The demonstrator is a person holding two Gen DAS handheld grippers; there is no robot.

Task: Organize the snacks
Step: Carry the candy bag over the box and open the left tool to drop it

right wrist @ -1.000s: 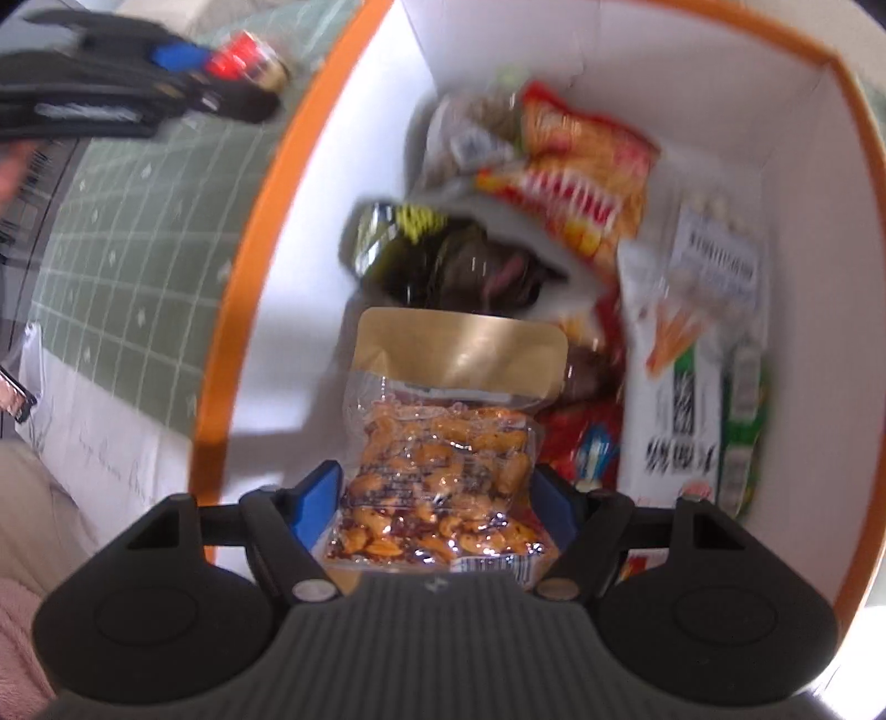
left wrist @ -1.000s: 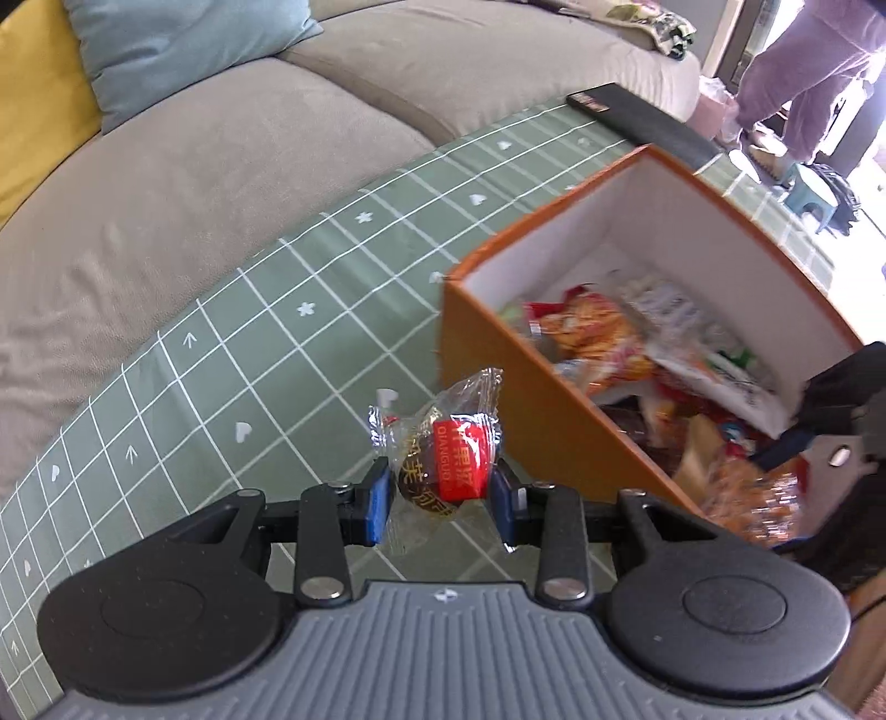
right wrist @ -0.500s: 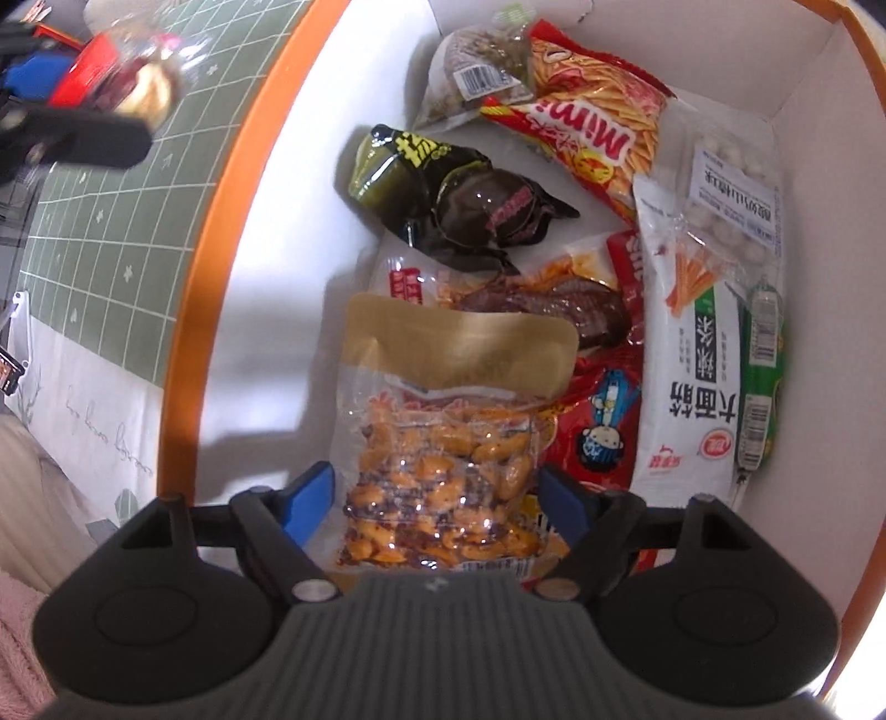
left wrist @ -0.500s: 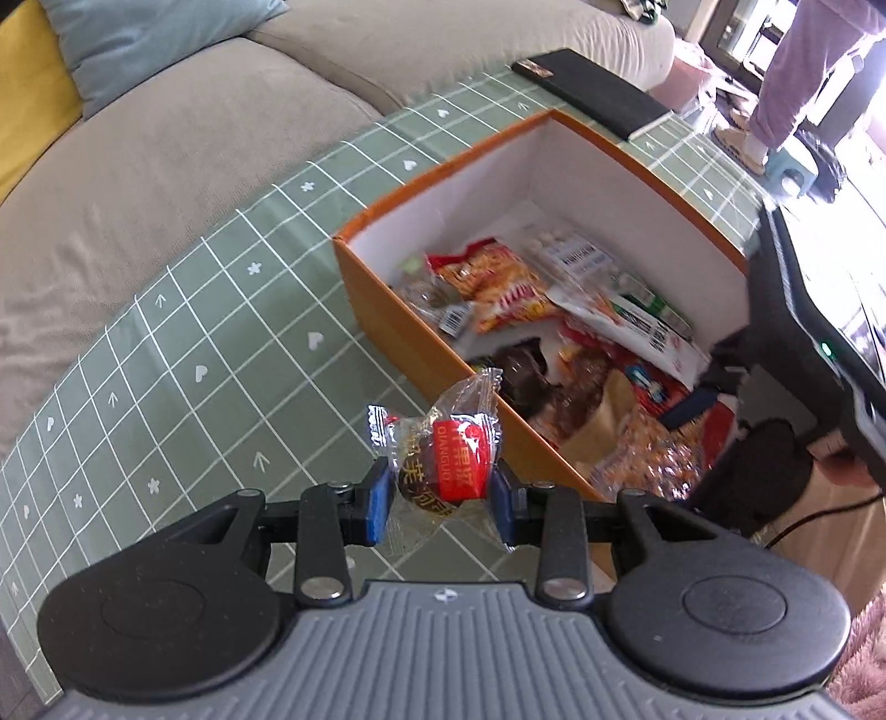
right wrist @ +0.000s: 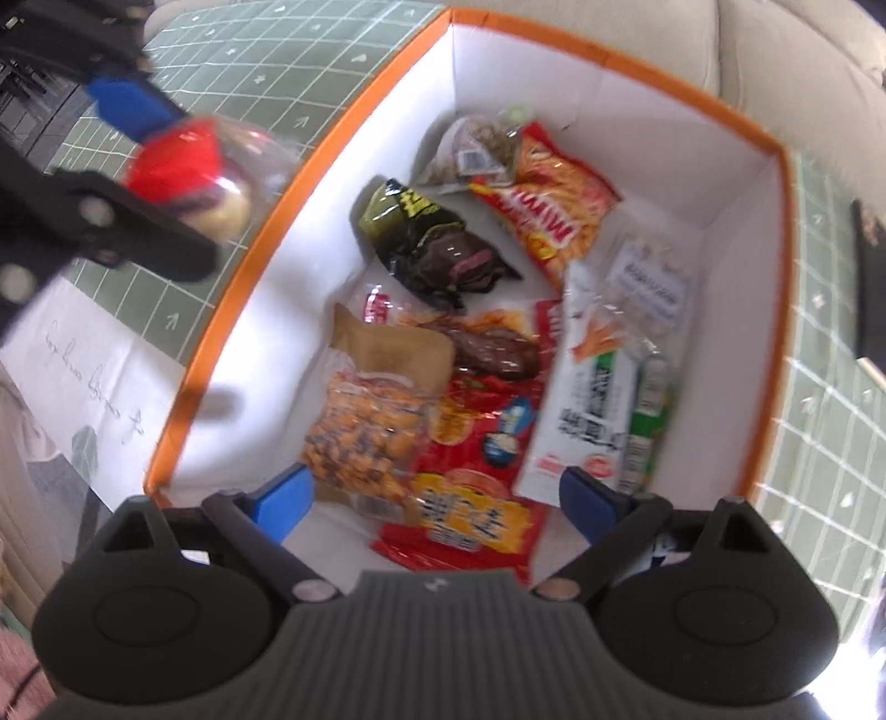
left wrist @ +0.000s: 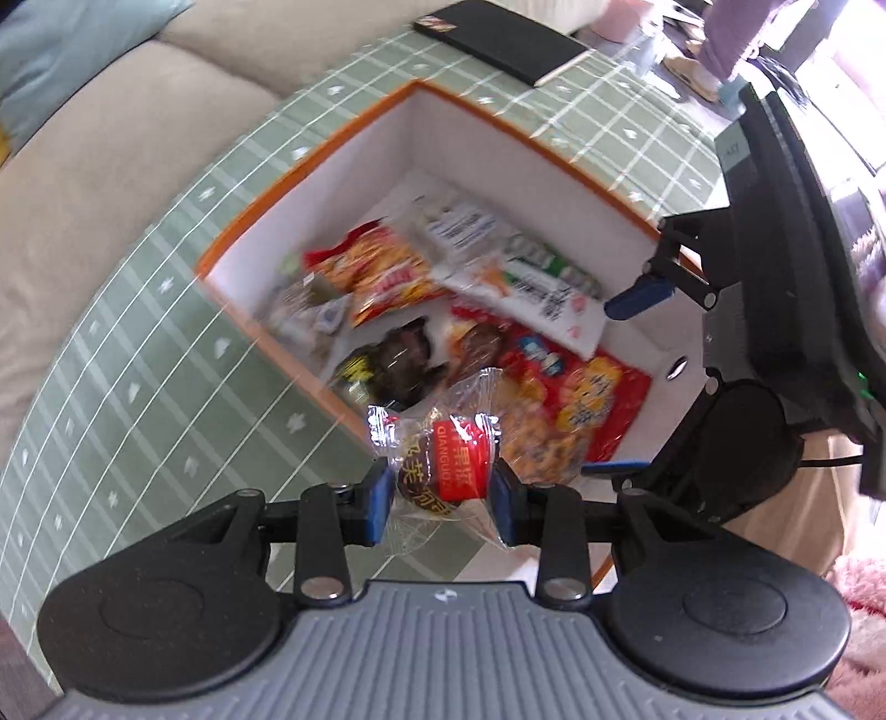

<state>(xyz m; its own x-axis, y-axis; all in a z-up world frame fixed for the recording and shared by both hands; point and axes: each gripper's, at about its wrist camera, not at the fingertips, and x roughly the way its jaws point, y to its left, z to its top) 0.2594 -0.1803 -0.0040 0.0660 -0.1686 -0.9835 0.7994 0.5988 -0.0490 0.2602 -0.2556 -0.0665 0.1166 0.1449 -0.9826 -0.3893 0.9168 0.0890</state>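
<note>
My left gripper (left wrist: 437, 490) is shut on a small clear-wrapped snack with a red label (left wrist: 443, 459), held in the air above the near rim of the orange box (left wrist: 310, 166). The box has white inner walls and holds several snack packets. In the right wrist view the same snack (right wrist: 188, 160) and the left gripper hang over the box's left rim (right wrist: 221, 310). My right gripper (right wrist: 437, 493) is open and empty above the box's near end, over the peanut bag (right wrist: 365, 432) that lies inside.
The box stands on a green checked tablecloth (left wrist: 138, 354). A grey sofa (left wrist: 111, 166) runs behind the table. A black flat item (left wrist: 498, 39) lies on the far table edge. A red chip packet (right wrist: 465, 509) and a white packet (right wrist: 592, 410) lie in the box.
My left gripper has carried the wrapped snack from beside the box to over its near rim. My right gripper has opened wider, let go of the peanut bag and pulled back upward.
</note>
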